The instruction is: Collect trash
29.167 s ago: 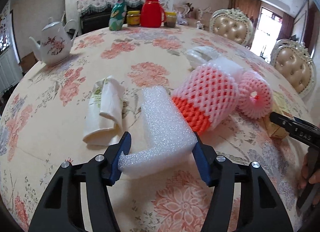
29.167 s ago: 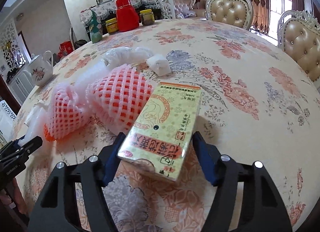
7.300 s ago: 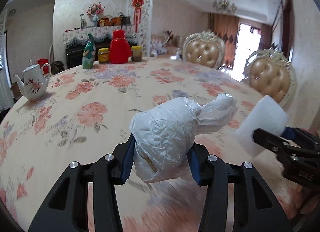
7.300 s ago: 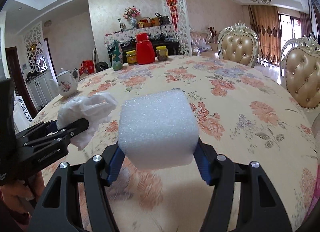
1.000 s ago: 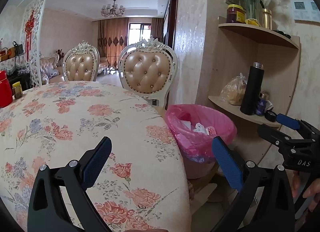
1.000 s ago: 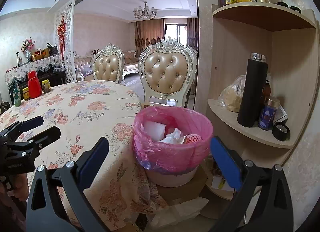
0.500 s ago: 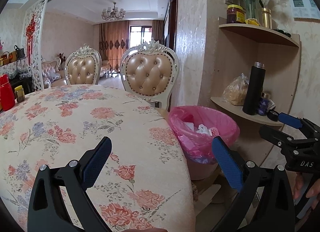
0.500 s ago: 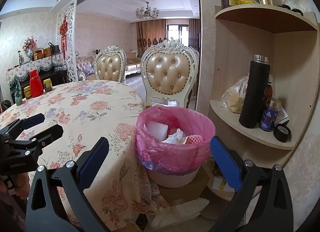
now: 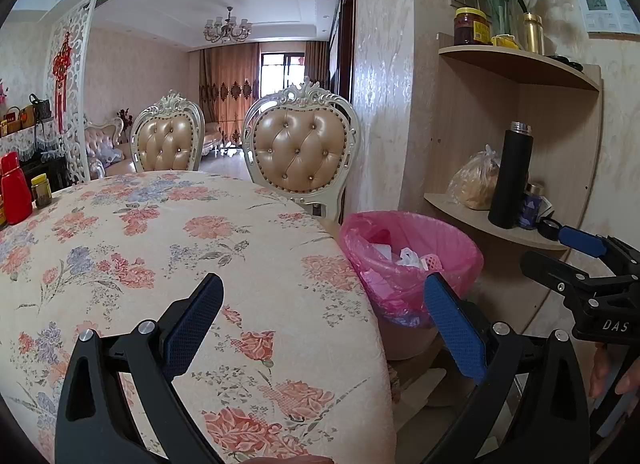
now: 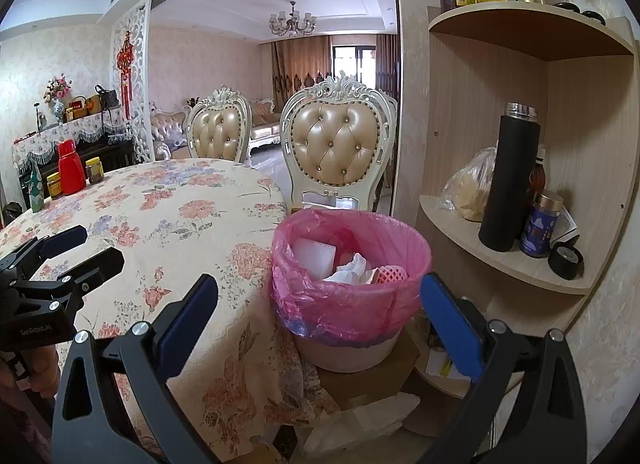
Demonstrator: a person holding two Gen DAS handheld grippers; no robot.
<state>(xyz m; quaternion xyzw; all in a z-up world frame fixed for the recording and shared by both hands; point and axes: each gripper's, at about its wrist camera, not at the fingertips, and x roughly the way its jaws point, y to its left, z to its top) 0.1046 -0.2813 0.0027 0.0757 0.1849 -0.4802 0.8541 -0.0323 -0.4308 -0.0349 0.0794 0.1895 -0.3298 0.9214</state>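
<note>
A trash bin lined with a pink bag (image 10: pixel 352 300) stands beside the round table, between it and a corner shelf; it also shows in the left wrist view (image 9: pixel 416 264). Inside lie a white foam block (image 10: pixel 314 256), a crumpled white bag (image 10: pixel 350 268) and pink foam netting (image 10: pixel 390 274). My right gripper (image 10: pixel 318 312) is open and empty, in front of the bin. My left gripper (image 9: pixel 322 324) is open and empty over the table's edge (image 9: pixel 372 304), left of the bin. Each gripper shows in the other's view: the left one (image 10: pixel 76 248), the right one (image 9: pixel 560 252).
The table has a floral cloth (image 10: pixel 180 224). Two padded chairs (image 10: pixel 340 152) stand behind it. A red thermos and jars (image 10: pixel 72 174) stand at its far side. The wooden corner shelf (image 10: pixel 516 264) holds a black flask (image 10: pixel 508 180), a bag and small items. Cardboard and plastic (image 10: pixel 368 416) lie on the floor.
Both grippers have stayed open and empty. Both views have drifted slightly, with the bin shifting a little right in the left wrist view.
</note>
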